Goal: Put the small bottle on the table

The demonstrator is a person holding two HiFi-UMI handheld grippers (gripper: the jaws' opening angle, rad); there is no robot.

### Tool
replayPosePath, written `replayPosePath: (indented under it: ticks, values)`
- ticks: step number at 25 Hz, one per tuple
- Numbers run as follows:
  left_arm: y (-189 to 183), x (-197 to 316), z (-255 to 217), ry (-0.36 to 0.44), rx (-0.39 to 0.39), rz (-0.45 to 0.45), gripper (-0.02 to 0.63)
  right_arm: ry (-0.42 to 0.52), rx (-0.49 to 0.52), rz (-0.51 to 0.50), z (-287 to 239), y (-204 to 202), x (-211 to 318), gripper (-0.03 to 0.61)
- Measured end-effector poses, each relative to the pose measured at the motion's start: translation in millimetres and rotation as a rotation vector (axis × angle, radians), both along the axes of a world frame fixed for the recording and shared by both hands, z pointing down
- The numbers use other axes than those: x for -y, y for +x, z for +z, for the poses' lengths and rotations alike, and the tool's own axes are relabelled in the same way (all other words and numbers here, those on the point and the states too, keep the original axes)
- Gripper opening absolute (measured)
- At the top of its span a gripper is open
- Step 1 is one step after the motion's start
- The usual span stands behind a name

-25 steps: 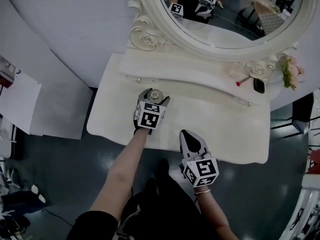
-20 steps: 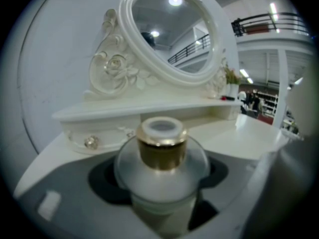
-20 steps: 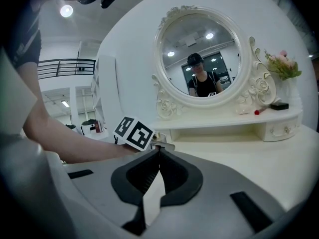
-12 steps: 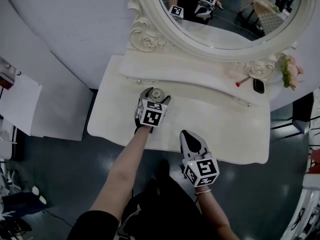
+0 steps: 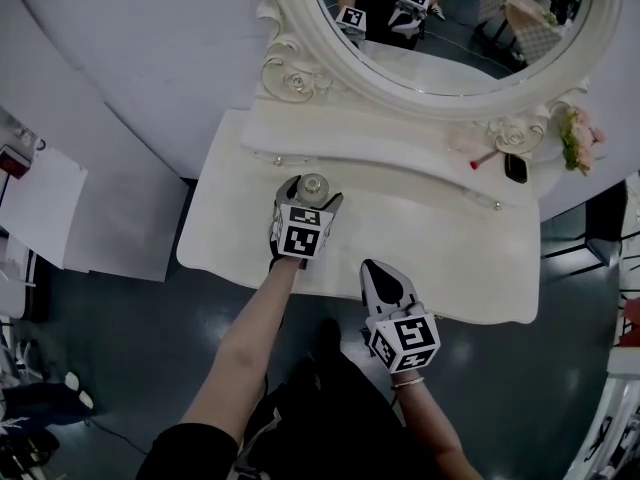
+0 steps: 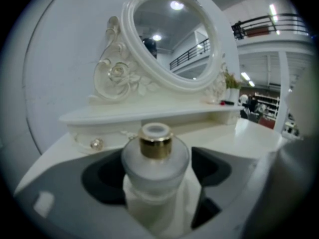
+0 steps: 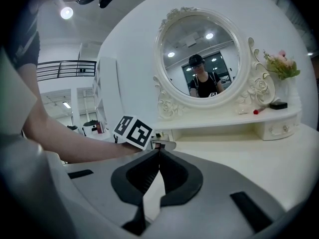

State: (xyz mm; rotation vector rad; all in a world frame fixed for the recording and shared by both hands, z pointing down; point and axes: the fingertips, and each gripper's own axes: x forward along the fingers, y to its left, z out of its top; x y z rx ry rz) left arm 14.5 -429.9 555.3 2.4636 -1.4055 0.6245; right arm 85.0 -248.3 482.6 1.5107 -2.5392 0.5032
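Observation:
A small frosted bottle with a gold collar stands upright on the white dressing table, near its back shelf. My left gripper reaches over the table with the bottle between its jaws. Those jaws have just been opening, and the dark pads sit on either side of the glass without pressing it. My right gripper hovers at the table's front edge, to the right of the left one. In the right gripper view its jaws meet at the tips with nothing between them.
An oval mirror in an ornate white frame rises behind the table. On the shelf at the right lie a red lipstick, a black object and pink flowers. A white board stands to the left.
The left gripper's jaws stand a little wider around the bottle than before. The bottle and the right gripper stay where they were.

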Motion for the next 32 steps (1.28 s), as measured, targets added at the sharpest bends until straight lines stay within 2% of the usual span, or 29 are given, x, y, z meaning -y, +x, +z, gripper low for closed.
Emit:
replayPosePath:
  ticks: [9, 14, 18, 26, 32]
  values:
    - [-19, -37, -32, 0.031, -0.083, -0.026, 0.368, 0.019, 0.001, 0.01, -7, 0, -13, 0.005]
    - [-36, -64, -50, 0.055, -0.131, -0.041, 0.292, 0.035, -0.004, 0.008, -11, -4, -20, 0.005]
    - [-53, -83, -63, 0.103, -0.136, -0.066, 0.203, 0.044, -0.013, 0.009, -14, -9, -27, 0.005]
    - [-79, -120, -85, 0.151, -0.16, -0.088, 0.083, 0.065, -0.026, 0.016, -21, -18, -41, 0.005]
    - [-95, -143, -99, 0.167, -0.196, -0.1, 0.044, 0.086, -0.035, 0.02, -28, -26, -50, 0.005]
